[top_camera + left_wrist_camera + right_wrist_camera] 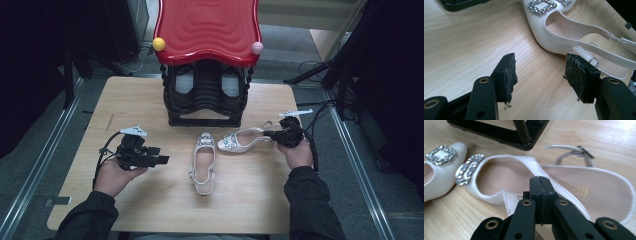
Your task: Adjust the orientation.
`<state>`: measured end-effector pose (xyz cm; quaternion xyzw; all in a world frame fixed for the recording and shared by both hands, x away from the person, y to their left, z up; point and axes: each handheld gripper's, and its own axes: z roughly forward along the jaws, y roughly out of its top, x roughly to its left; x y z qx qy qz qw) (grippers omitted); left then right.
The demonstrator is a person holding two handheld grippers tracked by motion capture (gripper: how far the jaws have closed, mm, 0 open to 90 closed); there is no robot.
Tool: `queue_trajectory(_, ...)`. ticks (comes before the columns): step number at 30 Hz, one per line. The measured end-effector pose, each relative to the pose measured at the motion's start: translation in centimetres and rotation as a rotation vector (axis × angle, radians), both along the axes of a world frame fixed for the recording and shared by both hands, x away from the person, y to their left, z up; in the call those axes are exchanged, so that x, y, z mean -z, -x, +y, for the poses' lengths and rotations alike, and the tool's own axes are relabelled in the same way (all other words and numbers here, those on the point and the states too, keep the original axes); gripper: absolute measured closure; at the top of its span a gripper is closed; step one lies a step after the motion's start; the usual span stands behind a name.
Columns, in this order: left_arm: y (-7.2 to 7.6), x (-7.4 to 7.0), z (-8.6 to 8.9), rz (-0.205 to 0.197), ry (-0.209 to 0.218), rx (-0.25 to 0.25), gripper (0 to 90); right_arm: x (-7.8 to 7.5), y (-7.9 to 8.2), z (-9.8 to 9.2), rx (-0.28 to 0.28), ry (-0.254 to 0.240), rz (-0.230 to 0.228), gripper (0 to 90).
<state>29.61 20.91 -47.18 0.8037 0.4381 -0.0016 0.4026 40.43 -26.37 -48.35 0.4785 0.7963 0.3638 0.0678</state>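
Two white slingback shoes lie on the table (150, 200) in front of a black shoe rack (205, 95) with a red top. The near shoe (204, 162) points its toe toward the rack; the far shoe (240, 140) lies crosswise, its buckled toe just beside the near shoe's toe and its heel end at the right hand-held gripper (274, 134).

The likeliest trouble, judging from here, is at that right grip. In the right gripper view the jaws meet flat against each other over the side wall of the far shoe (506, 173), and it is hard to tell whether any of the thin edge is pinched between them. If the hold is shallow or only on the rim, the shoe could slip or twist out when lifted, swing on its loose heel strap (571, 151), and knock the near shoe (439, 170) or catch the rack's base (499, 132). The strap could also snag on the rack's frame on the way in.

The left hand-held gripper (157, 160) sits well apart from both shoes in the high view, resting in the person's left hand (115, 175). Its jaws stand wide and carry nothing; in the left gripper view the pads (509, 75) frame bare wood, with the near shoe (564, 32) just ahead of the gripper's far jaw.
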Motion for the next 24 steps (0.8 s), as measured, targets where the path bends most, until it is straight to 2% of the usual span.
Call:
queue_trajectory(9, -0.4, -0.1, -0.3, -0.006, 0.010, 0.016, 42.1, -0.3, 1.1, 1.2, -0.043, 0.015, 0.012, 90.0)
queue_trajectory(15, -0.7, -0.2, -0.4, -0.006, 0.021, 0.018, 42.1, -0.2, 2.0, 1.7, -0.036, -0.009, 0.058, 90.0)
queue_trajectory(20, -1.0, -0.2, -0.6, -0.004, 0.022, 0.030, 41.9, -0.2, 2.7, 2.4, -0.051, -0.007, 0.066, 90.0)
queue_trajectory(22, -1.2, -0.2, -0.7, -0.004, 0.020, 0.035, 41.9, -0.2, 3.1, 2.9, -0.063, -0.027, 0.072, 90.0)
queue_trajectory(24, -1.3, -0.2, -0.8, -0.001, 0.023, 0.035, 41.8, -0.3, 3.5, 3.5, -0.064, -0.016, 0.072, 90.0)
